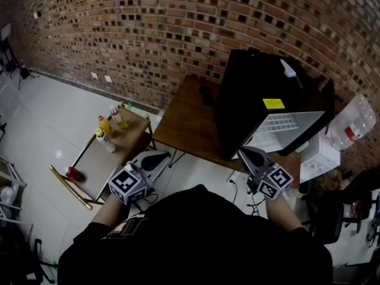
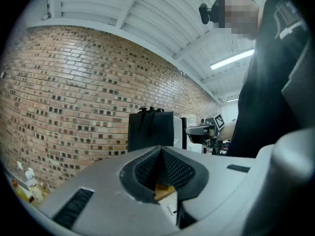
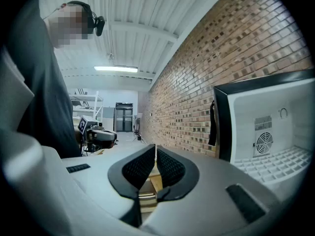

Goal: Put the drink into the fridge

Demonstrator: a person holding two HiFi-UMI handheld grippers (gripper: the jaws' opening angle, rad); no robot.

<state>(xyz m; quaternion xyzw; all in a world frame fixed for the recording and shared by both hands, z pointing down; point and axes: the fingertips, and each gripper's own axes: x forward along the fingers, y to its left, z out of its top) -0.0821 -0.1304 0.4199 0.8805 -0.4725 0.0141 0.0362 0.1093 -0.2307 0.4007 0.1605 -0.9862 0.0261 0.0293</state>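
Observation:
Several drink bottles (image 1: 105, 125) stand on a small wooden side table (image 1: 113, 153) at the left; they also show small in the left gripper view, as bottles (image 2: 29, 185) at the bottom left. The black fridge (image 1: 252, 97) sits on a wooden table (image 1: 187, 120) with its door open and its white inside (image 1: 284, 123) showing. My left gripper (image 1: 155, 158) hangs shut and empty to the right of the side table. My right gripper (image 1: 246, 153) is shut and empty just below the fridge's opening. In the right gripper view the fridge's white inside (image 3: 270, 136) is close on the right.
A brick wall (image 1: 178, 22) runs behind both tables. A white box (image 1: 319, 156) and a big clear water bottle (image 1: 351, 123) stand right of the fridge. A red object (image 1: 74, 173) lies at the side table's near end. Black chairs (image 1: 350, 206) are at the far right.

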